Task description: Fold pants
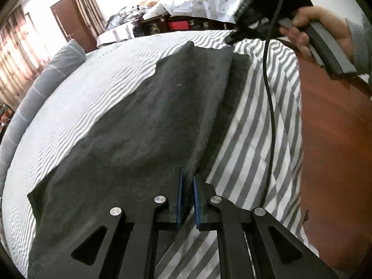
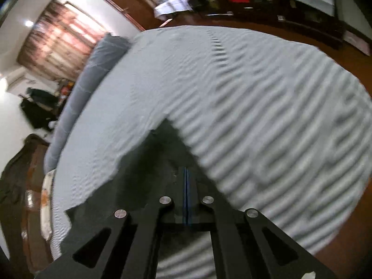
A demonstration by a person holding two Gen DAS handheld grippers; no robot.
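Dark grey pants (image 1: 162, 104) lie lengthwise on the striped bedsheet (image 1: 93, 93), folded along their length. My left gripper (image 1: 187, 186) is shut on the near end of the pants, with dark cloth pinched between its blue pads. A hand (image 1: 302, 30) holds my right gripper (image 1: 231, 39) at the far end of the pants. In the blurred right wrist view, my right gripper (image 2: 187, 179) is shut with its pads together, and the pants (image 2: 144, 174) drape around and under its fingers, lifted off the sheet (image 2: 255, 104).
A grey pillow (image 1: 46, 76) lies along the left side of the bed. A black cable (image 1: 267, 81) hangs from the right gripper over the sheet. Reddish-brown wood (image 1: 337, 139) borders the bed on the right. Cluttered furniture (image 1: 186, 23) stands beyond the far edge.
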